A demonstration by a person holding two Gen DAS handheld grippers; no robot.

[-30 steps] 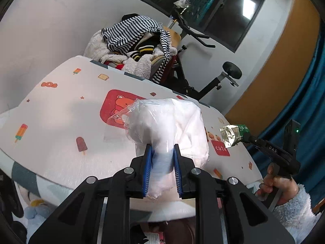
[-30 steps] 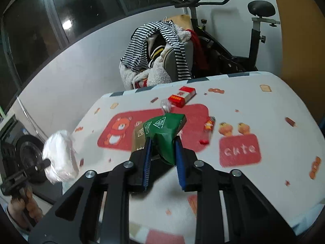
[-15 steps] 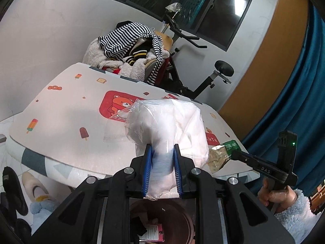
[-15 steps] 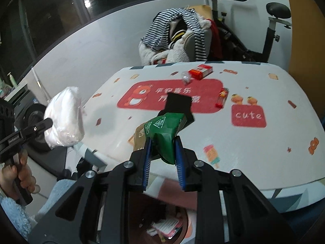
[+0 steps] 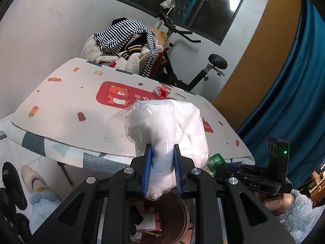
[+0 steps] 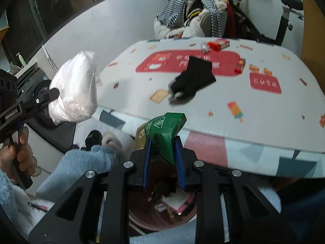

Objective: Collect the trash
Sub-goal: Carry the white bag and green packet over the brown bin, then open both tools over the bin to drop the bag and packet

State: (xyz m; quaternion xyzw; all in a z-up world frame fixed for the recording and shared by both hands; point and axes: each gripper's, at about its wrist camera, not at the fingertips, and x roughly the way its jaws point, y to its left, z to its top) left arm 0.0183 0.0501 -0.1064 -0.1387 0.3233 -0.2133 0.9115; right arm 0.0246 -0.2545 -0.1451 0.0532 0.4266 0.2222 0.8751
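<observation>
Both tools loaded, positioned off the worktop edge above the trash bin.

Right tool is clamped narrowly on a green wrapper, which stands up and forward from the jaws; the brown bin lies directly beneath it, so this tool is judged the nearer to release. Left tool is closed on a clear bag of white waste, its long axis rising from the jaws; the bin shows below and slightly forward. Outward, the worktop holds uncollected items: a black cloth, a red box and a small red packet.
</observation>
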